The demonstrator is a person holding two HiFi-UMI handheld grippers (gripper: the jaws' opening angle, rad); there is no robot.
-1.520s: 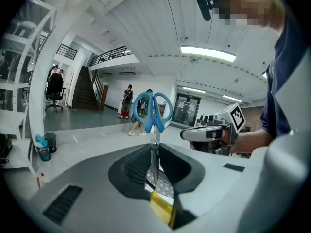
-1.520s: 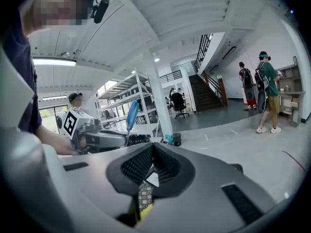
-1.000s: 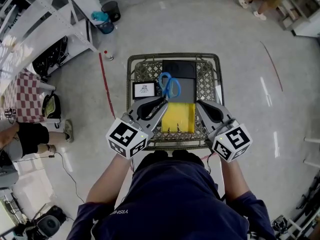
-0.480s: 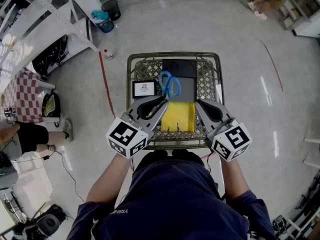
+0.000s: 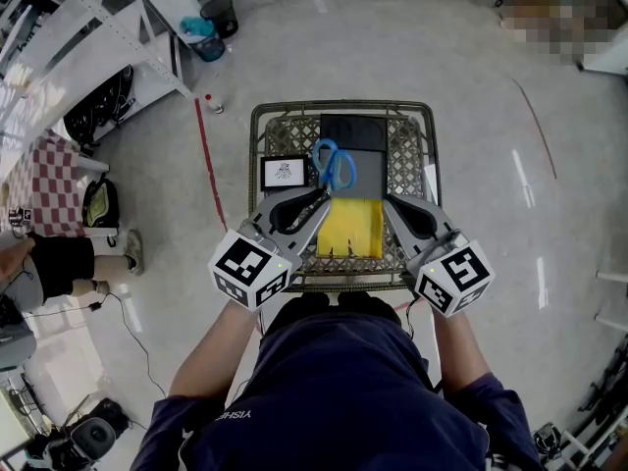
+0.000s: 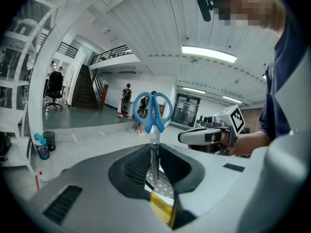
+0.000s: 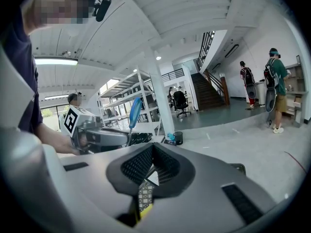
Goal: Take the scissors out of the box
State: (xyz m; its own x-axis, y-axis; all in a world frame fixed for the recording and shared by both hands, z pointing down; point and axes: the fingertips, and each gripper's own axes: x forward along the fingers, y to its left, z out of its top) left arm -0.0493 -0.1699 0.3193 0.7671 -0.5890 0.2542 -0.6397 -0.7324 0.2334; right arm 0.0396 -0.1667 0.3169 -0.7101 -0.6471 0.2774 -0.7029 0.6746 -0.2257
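Observation:
The scissors [image 5: 334, 167] have blue handles and point away from me over the wire basket [image 5: 263, 130]. My left gripper [image 5: 321, 197] is shut on their metal blades. In the left gripper view the blade [image 6: 154, 165] stands upright between the closed jaws, with the blue handles [image 6: 153, 111] above them. A yellow box [image 5: 351, 230] lies in the basket just below the scissors, between both grippers. My right gripper [image 5: 389, 205] is at the yellow box's right edge, shut with nothing in it. The right gripper view shows the scissors [image 7: 134, 113] and the left gripper [image 7: 99, 134] off to the left.
A black box [image 5: 352, 132] and a grey panel [image 5: 367, 177] lie at the far side of the basket. A white marker card [image 5: 283, 174] sits at its left. White shelving [image 5: 118, 27] and a bin [image 5: 218, 18] stand at the far left on the floor.

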